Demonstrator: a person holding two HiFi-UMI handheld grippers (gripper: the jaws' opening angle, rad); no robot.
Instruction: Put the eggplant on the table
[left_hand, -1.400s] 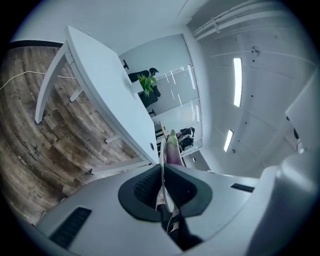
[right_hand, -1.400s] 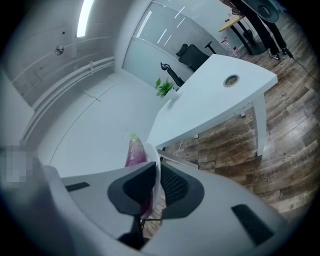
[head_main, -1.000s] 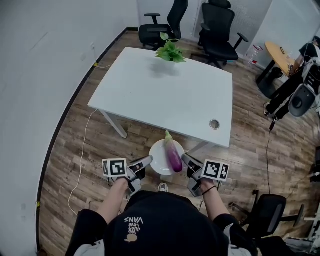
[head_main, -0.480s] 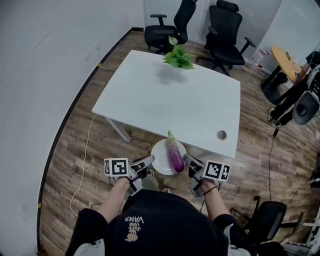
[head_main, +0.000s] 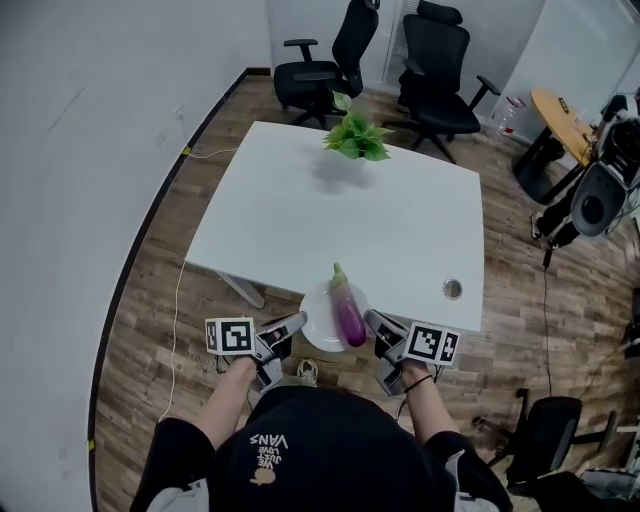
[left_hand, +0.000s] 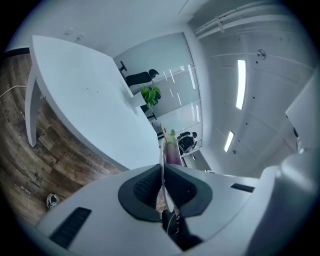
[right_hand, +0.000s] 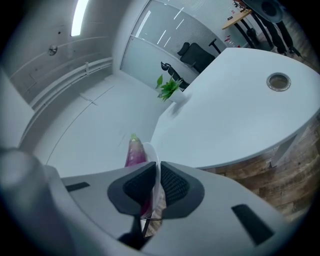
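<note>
Left tongs (head_main: 293, 321) and right tongs (head_main: 371, 319) forward, jaws clamped.

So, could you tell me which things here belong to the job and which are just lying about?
Job: eggplant; plate carrying it; table; left hand-held gripper and right hand-held gripper, each shut on the plate's rim.
Lying about: plant; chairs; cable on the floor.
</note>
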